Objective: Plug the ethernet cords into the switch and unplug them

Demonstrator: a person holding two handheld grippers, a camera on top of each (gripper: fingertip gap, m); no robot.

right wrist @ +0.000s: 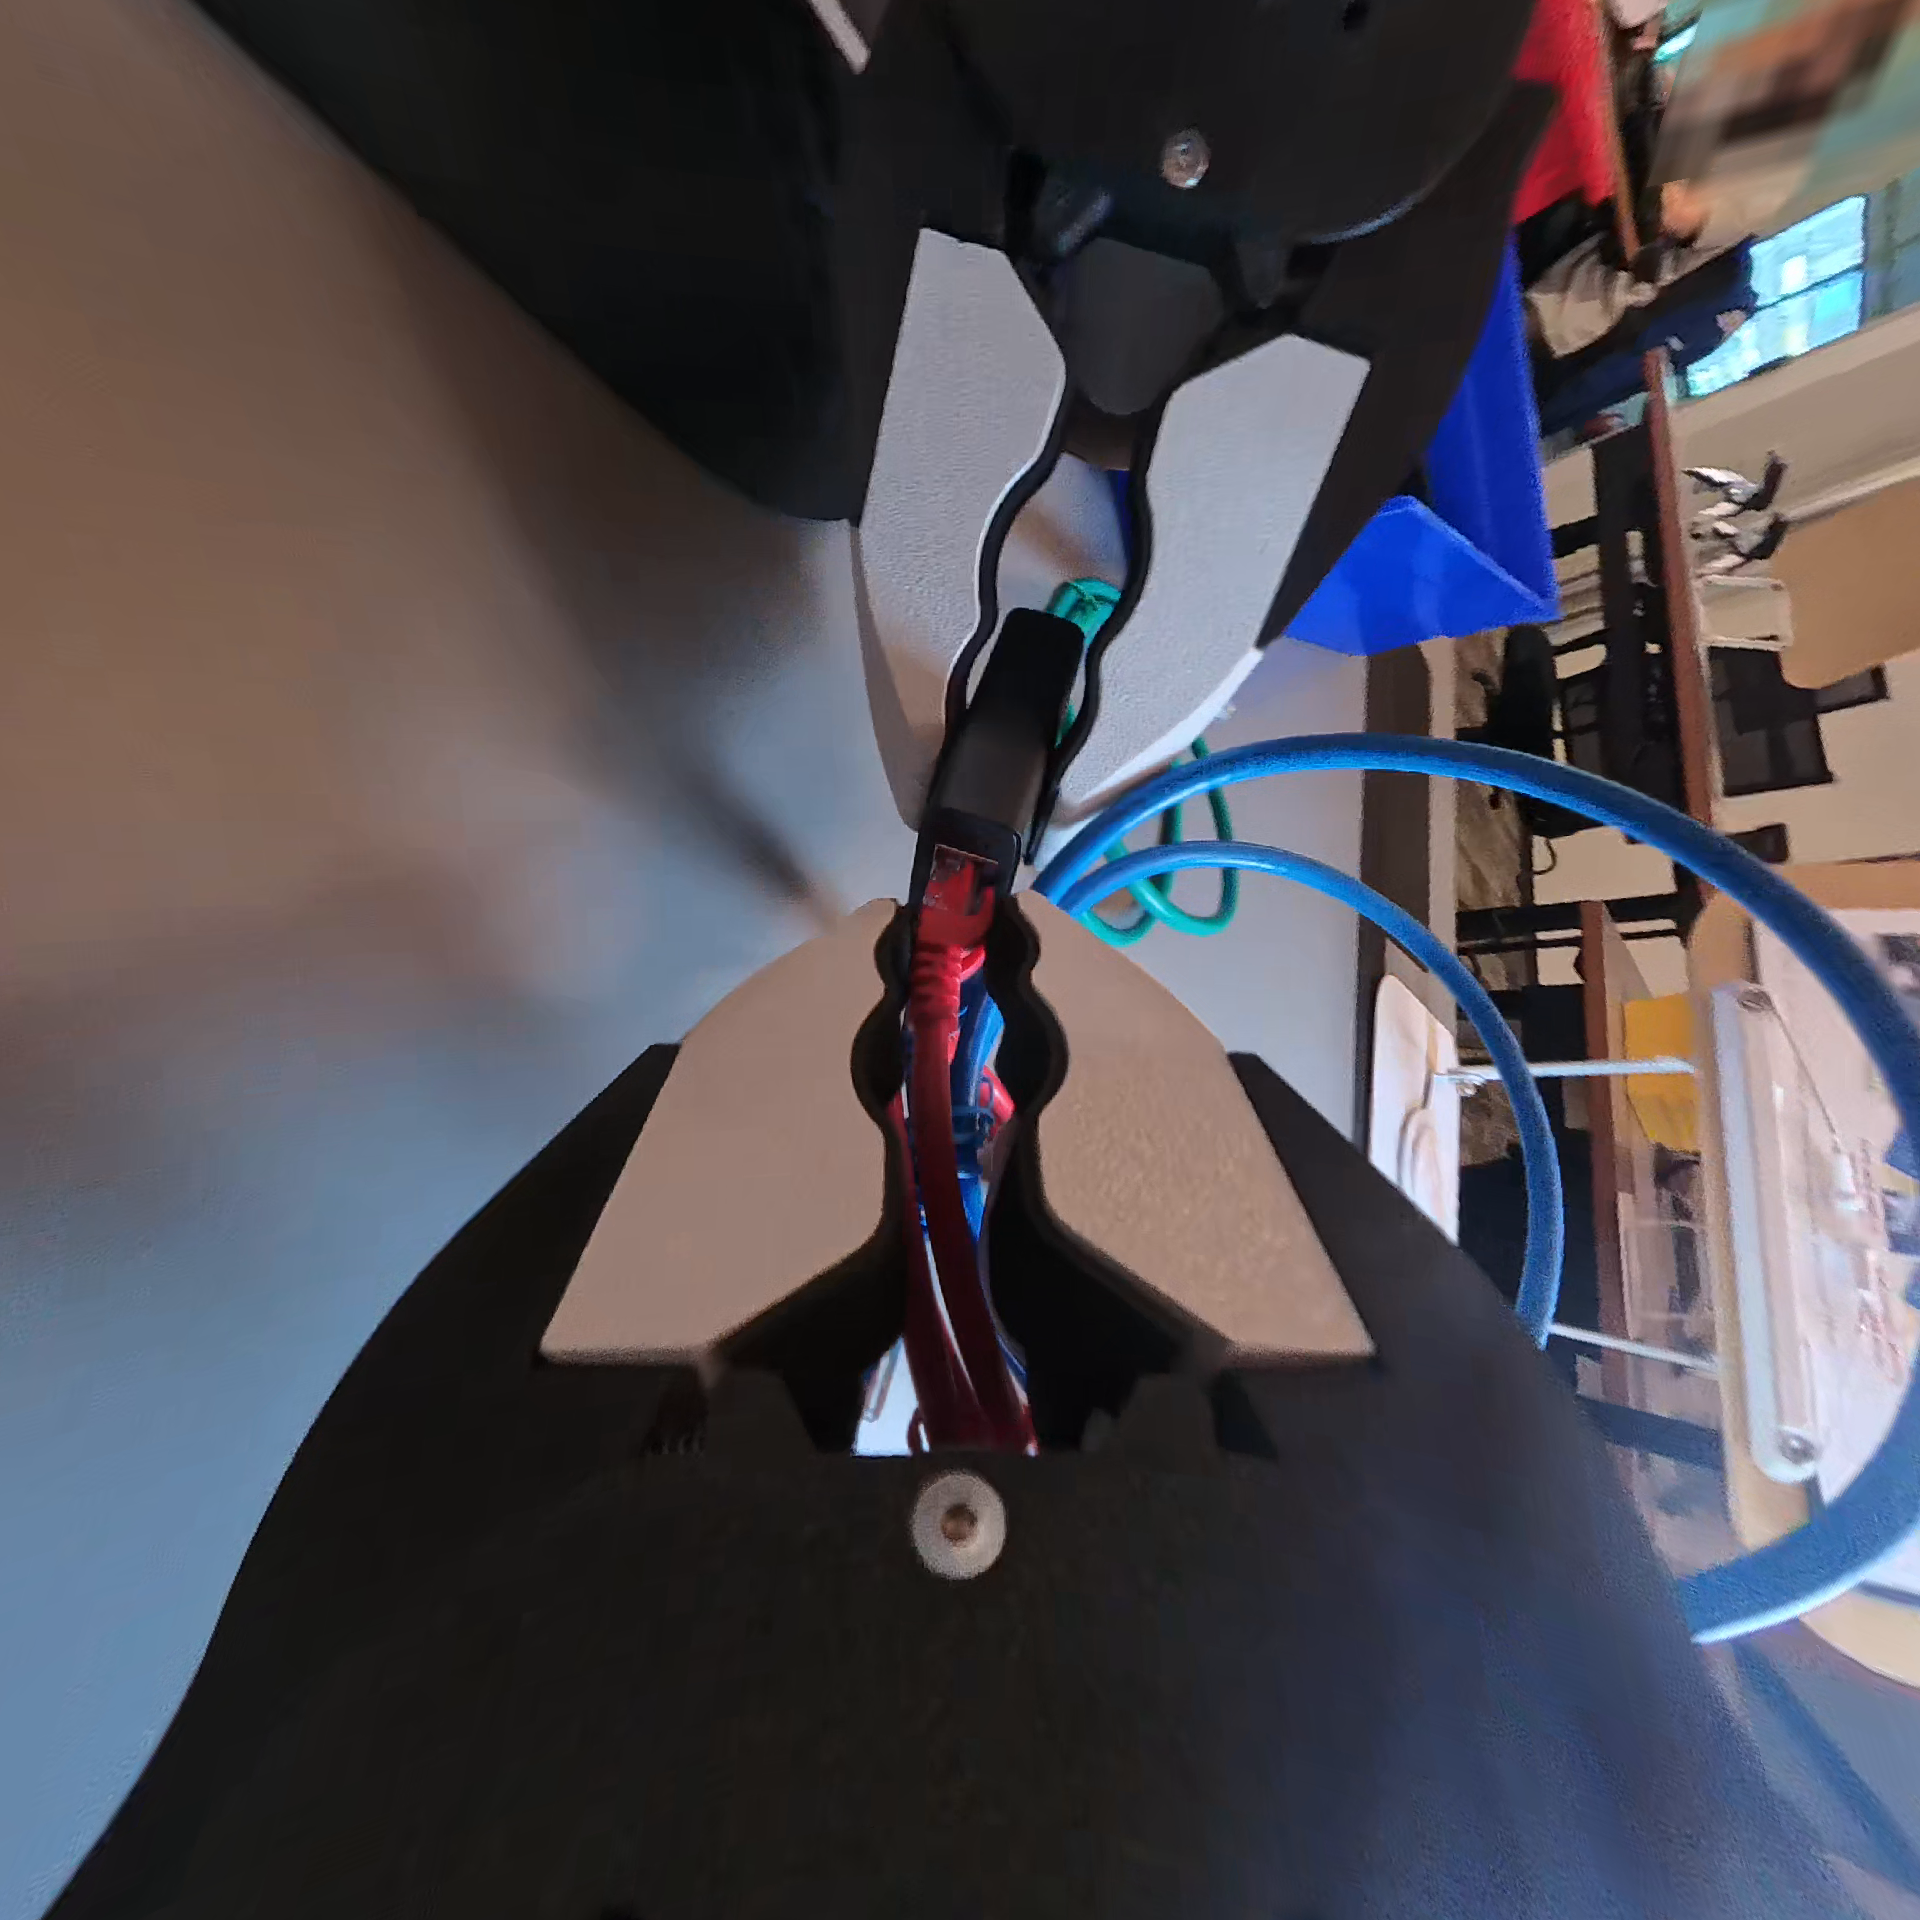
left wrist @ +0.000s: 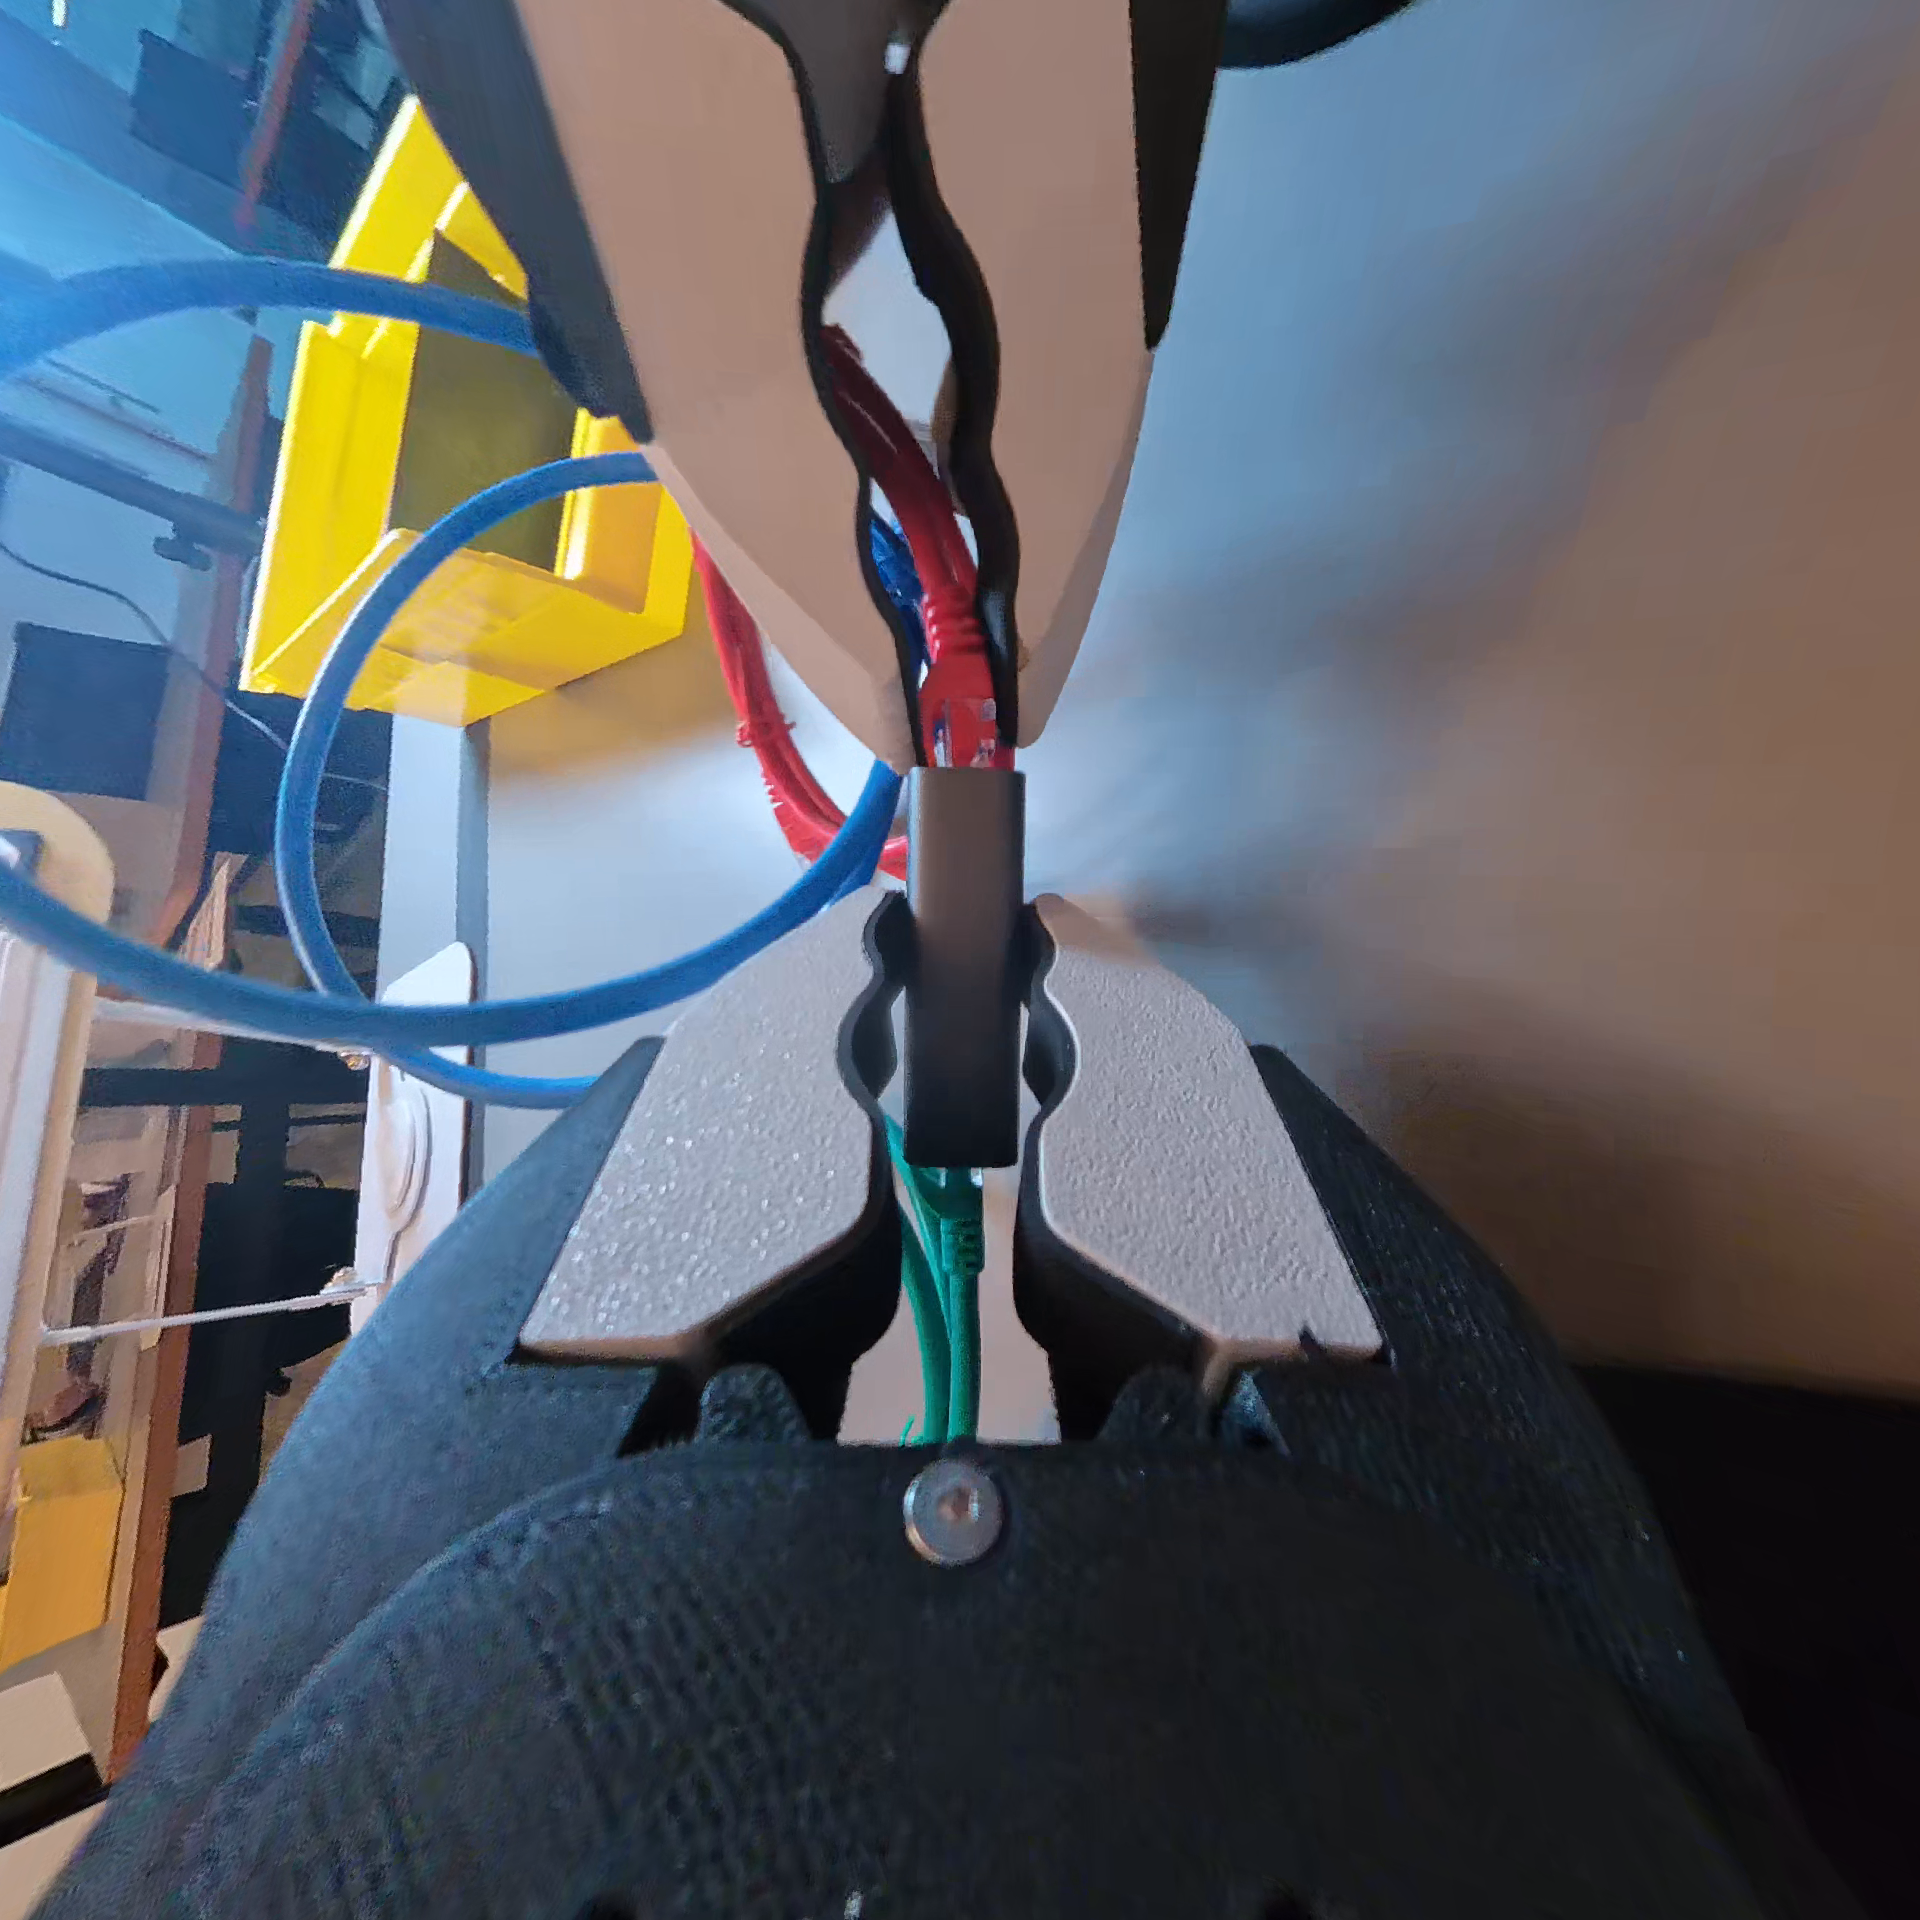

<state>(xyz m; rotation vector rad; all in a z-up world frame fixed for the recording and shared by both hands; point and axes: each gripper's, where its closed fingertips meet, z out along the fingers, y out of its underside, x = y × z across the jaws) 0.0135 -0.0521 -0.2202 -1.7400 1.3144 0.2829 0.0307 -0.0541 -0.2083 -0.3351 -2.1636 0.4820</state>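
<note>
My left gripper [left wrist: 961, 914] is shut on a small dark switch [left wrist: 961, 987], held end-on. A green cord [left wrist: 951, 1247] is plugged into its near end and runs back between my fingers. My right gripper [left wrist: 964, 743] faces it from above, shut on the plug of a red cord [left wrist: 966, 707]. The plug's tip meets the switch's far end; how deep it sits I cannot tell. In the right wrist view my right gripper [right wrist: 954, 904] grips the red cord [right wrist: 940, 966] just behind the plug. The left gripper [right wrist: 982, 821] holds the switch [right wrist: 1003, 717] opposite, with the green cord [right wrist: 1164, 914] behind.
A blue cord [left wrist: 312, 727] loops wide beside the grippers and also shows in the right wrist view [right wrist: 1507, 1039]. A yellow bin [left wrist: 436, 416] and a blue bin [right wrist: 1455, 540] stand close by. Shelving and a clear stand [right wrist: 1766, 1195] lie beyond the pale tabletop [left wrist: 1455, 623]. The grippers are tip to tip, or close to it.
</note>
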